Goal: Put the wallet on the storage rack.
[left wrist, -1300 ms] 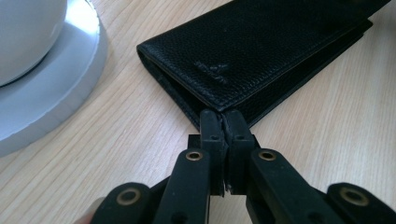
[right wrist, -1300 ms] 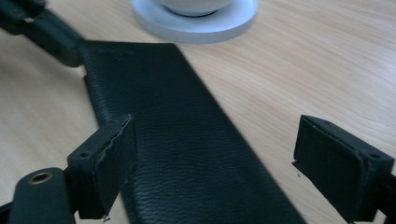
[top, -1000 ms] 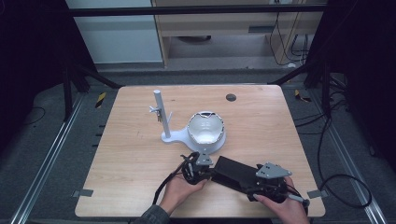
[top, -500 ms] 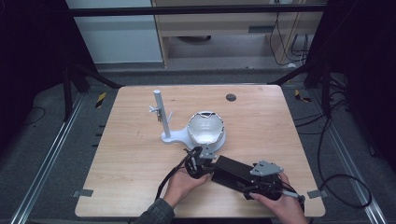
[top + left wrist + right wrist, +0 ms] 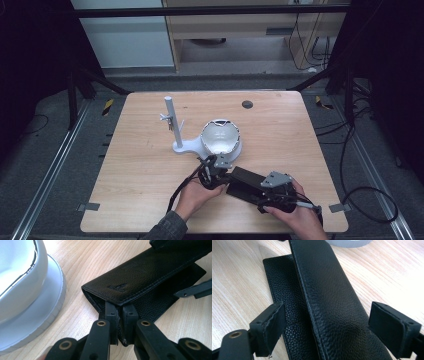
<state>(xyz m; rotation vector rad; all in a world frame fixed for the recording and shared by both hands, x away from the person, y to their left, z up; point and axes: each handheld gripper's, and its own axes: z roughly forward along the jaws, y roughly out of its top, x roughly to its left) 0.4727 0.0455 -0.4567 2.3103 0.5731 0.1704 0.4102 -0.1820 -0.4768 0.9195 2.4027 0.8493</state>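
Black leather case on the pale wood table, stretched between both tools. Left gripper clenched on the near corner of the case's open end, one edge of leather pinched thin between the two pads. Right gripper spread wide at the far end, jaws straddling the case, having just eased a little closer; left pad over the flat flap beneath, right pad clear of the leather, neither pressing. Folded upper layer of the case raised, running away from between the right jaws toward the left gripper. White round stand with its grey base just beyond the left jaws, near the case's mouth but not touching. Upright white post further off on the same base.
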